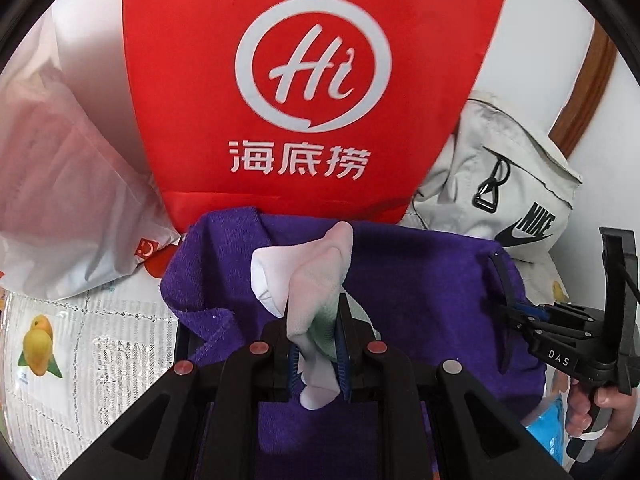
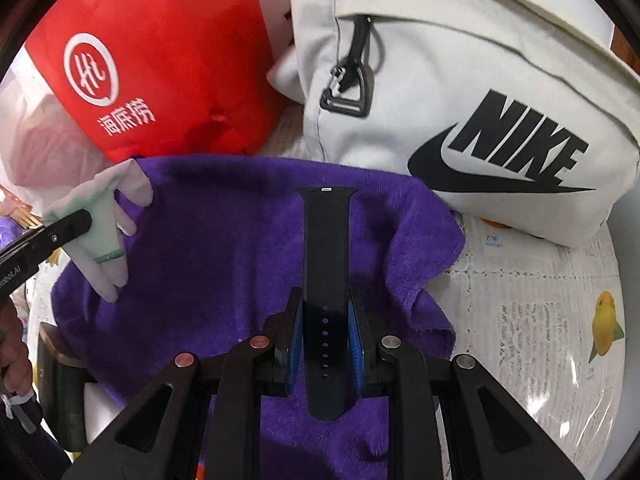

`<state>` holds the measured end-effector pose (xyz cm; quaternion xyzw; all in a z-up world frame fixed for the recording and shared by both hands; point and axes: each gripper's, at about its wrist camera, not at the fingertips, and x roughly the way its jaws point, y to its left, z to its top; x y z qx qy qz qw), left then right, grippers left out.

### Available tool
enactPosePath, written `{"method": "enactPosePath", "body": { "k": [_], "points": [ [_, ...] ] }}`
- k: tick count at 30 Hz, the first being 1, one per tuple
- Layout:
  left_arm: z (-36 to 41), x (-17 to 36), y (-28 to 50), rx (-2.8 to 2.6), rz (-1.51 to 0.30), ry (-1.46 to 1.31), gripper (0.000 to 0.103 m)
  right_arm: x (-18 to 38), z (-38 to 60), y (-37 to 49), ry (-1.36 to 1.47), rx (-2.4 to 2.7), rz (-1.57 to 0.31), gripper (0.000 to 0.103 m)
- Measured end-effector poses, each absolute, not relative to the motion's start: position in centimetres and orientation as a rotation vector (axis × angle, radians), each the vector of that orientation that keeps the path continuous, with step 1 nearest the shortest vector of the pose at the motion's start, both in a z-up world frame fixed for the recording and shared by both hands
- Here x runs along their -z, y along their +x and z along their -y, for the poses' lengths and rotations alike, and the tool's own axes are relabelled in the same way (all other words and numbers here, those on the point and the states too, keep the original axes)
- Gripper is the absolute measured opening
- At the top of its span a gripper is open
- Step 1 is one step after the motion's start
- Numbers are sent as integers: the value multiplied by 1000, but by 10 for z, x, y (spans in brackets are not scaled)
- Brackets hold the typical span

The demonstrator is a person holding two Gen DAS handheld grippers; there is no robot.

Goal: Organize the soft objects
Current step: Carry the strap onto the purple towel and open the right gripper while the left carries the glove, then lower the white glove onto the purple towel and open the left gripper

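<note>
Purple towel (image 2: 224,248) spread before bags; sock (image 1: 316,292) clenched by left gripper (image 1: 316,344), strap (image 2: 326,280) by right gripper (image 2: 325,344) (neither stowed, seemingly).

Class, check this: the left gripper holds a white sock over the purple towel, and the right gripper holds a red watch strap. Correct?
Not quite. The watch strap in the right gripper is black, as the right wrist view shows. The rest stands: the left gripper holds a white sock over the purple towel.

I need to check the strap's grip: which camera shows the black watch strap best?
The right wrist view: the black watch strap runs full length between the right gripper fingers, holes visible, over the purple towel. The left wrist view shows only its far end, edge-on.
</note>
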<state>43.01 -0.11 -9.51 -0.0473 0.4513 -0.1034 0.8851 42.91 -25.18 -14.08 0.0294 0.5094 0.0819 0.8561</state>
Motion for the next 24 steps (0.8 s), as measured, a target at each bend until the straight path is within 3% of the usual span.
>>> {"method": "enactPosePath", "body": {
  "k": [4, 5, 6, 8, 10, 15, 24],
  "points": [
    [3, 98, 433, 215, -948, -96, 18, 146, 252, 434, 82, -169, -1081, 21],
    [3, 98, 433, 217, -953, -98, 26, 146, 252, 434, 88, -173, -1082, 23],
    [4, 99, 433, 216, -956, -96, 31, 146, 252, 434, 95, -178, -1081, 31],
    [6, 99, 433, 201, -961, -79, 51, 142, 252, 432, 103, -183, -1062, 46],
    [6, 99, 433, 176, -967, -69, 59, 137, 252, 428, 104, -185, -1040, 49],
    [4, 91, 425, 149, -967, -88, 69, 118, 252, 410, 102, -189, -1004, 50],
    [-2, 63, 386, 126, -906, -83, 73, 92, 260, 367, 93, -198, -953, 53]
  ]
}}
